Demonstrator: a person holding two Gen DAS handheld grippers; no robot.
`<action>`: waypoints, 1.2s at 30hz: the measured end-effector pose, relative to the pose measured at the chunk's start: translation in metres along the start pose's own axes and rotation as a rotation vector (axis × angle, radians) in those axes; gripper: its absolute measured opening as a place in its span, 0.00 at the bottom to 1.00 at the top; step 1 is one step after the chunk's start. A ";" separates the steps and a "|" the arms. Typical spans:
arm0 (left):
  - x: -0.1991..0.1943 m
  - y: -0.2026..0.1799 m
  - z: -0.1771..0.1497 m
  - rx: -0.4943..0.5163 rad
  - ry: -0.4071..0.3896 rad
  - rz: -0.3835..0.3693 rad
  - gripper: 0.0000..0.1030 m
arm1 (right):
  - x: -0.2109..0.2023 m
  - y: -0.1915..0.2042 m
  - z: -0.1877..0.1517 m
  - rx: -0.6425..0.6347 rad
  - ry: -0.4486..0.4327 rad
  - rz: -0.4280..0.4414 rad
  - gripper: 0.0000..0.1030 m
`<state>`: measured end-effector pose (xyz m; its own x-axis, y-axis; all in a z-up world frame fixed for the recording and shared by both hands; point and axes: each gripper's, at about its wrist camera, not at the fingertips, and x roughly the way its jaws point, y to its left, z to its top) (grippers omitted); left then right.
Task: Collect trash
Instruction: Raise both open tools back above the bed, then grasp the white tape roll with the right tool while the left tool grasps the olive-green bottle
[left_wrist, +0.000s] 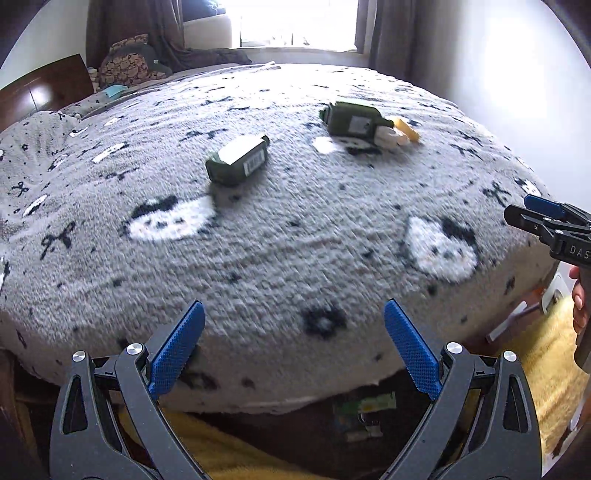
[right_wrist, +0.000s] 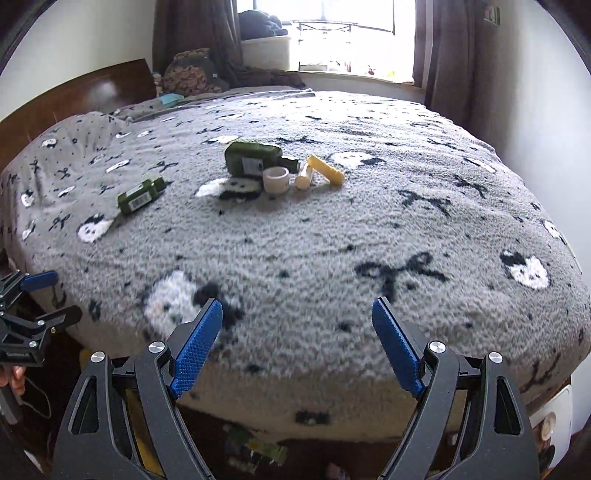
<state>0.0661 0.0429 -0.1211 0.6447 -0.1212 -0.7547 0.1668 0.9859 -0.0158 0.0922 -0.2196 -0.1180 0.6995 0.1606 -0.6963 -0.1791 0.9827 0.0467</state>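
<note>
grey blanket (right_wrist: 332, 258) covered the bed, trash still lying on it: big green bottle (right_wrist: 253, 158), small green bottle (right_wrist: 141, 196), yellow tube (right_wrist: 325, 169), white cup (right_wrist: 275, 180). left gripper (left_wrist: 293, 345) & right gripper (right_wrist: 297, 341) both wide open w/ nothing held. judging by that, nothing collected yet.

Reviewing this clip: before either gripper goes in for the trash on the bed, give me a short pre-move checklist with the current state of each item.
1. Left gripper open and empty: ok.
2. Right gripper open and empty: ok.
3. Small green bottle lying alone on the blanket, clear on all sides: ok.
4. Large green bottle free of clutter: not ok; the white cup, white tube and yellow tube crowd its neck.
5. Bin or bag for the trash in view: cannot tell.
6. Grippers apart from each other: ok.
</note>
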 end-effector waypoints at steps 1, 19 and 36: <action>0.003 0.004 0.005 -0.002 -0.002 0.005 0.90 | 0.004 0.001 0.004 0.005 -0.002 0.002 0.81; 0.078 0.060 0.087 -0.066 -0.031 0.055 0.83 | 0.106 0.017 0.081 0.106 0.004 0.080 0.61; 0.136 0.065 0.124 -0.057 0.003 0.009 0.52 | 0.175 0.017 0.112 0.129 0.087 0.075 0.38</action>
<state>0.2572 0.0758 -0.1437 0.6436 -0.1124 -0.7570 0.1181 0.9919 -0.0469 0.2890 -0.1642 -0.1588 0.6242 0.2311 -0.7463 -0.1347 0.9728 0.1885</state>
